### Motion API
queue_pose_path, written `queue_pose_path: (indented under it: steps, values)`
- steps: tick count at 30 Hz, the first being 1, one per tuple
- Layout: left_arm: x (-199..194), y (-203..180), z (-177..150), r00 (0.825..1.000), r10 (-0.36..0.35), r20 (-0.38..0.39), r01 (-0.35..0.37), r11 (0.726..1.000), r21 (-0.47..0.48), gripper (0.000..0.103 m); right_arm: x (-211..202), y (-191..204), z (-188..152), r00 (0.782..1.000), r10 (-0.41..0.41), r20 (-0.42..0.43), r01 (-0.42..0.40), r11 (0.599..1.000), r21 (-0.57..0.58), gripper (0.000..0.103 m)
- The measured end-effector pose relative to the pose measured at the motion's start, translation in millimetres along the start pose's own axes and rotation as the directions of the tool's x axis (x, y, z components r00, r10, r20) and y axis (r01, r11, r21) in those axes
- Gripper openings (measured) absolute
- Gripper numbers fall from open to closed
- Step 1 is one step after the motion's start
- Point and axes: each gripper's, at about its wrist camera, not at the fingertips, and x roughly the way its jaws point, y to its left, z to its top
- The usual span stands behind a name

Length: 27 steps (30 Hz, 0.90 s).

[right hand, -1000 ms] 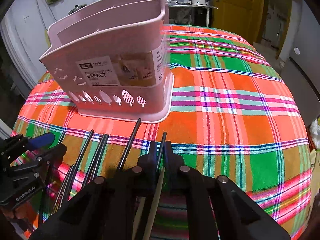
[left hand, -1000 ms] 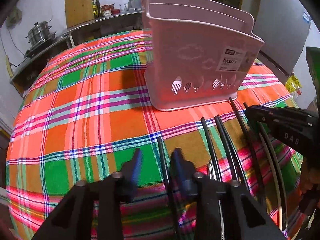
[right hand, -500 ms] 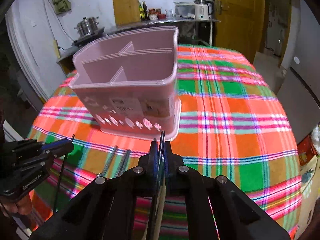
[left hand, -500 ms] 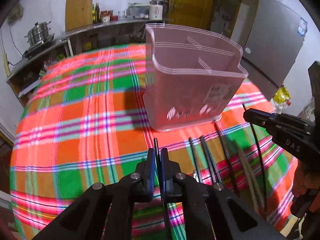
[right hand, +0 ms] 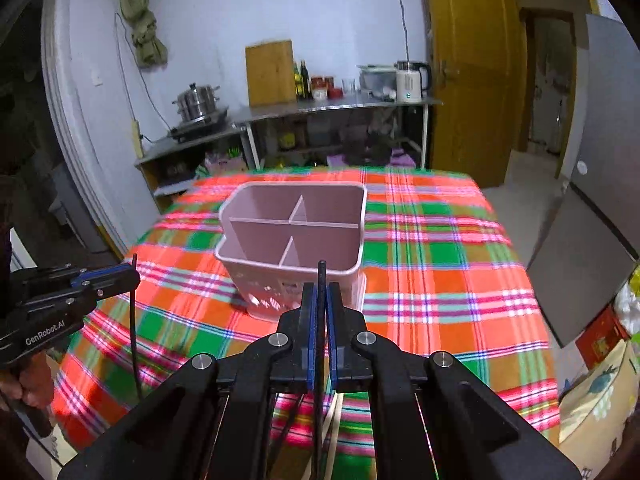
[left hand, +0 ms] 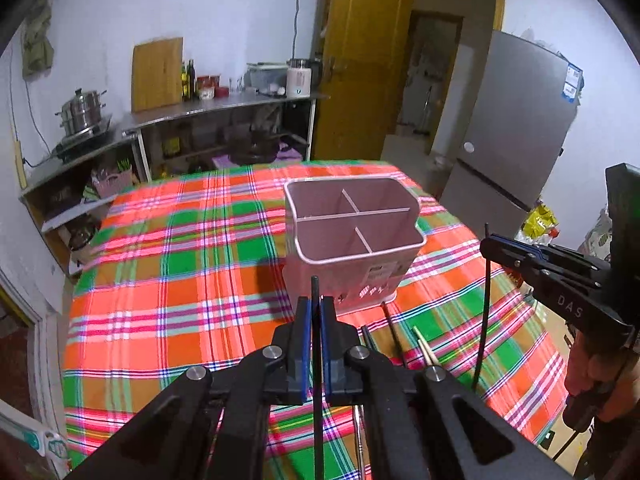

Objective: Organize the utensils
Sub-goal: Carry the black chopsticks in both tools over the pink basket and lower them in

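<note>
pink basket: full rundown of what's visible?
The pink basket looks like matte plastic. It stands upright on the plaid tablecloth, open at the top, with thin dividers making four compartments, all seemingly empty. Leaf-shaped cutouts and a label run along its near wall, which has a notched corner. Neither gripper touches it.

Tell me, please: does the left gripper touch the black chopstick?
Touching. The left wrist view shows the left gripper shut on the black chopstick, pads pressing both sides.

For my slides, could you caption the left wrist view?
Left tool grips a black chopstick above the empty pink basket.
</note>
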Motion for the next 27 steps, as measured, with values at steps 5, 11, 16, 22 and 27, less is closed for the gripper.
queue_pose_path:
  steps: [5,11,16,22,27]
  values:
    - [-19,-6,5,1.0,-0.007,0.029,0.007,1.0,0.009,0.004,-22,5,6,0.999,0.0,0.046,0.0,1.0,-0.011,0.004]
    - [-38,-12,15,0.998,-0.018,0.062,0.017,1.0,0.016,0.004,-41,6,9,0.996,-0.003,0.093,0.004,1.0,-0.015,0.004]
    - [-49,-16,29,0.996,-0.026,0.089,0.024,0.999,0.022,0.004,-51,7,15,0.993,0.003,0.121,-0.001,1.0,-0.017,0.004]
    - [-55,-18,51,0.994,-0.044,0.105,0.043,0.999,0.015,0.004,-58,10,27,0.989,0.012,0.151,-0.008,1.0,-0.024,0.004]
    - [-55,-18,74,0.992,-0.063,0.112,0.064,0.998,0.0,0.004,-64,11,47,0.982,0.027,0.186,-0.023,0.999,-0.027,0.004]
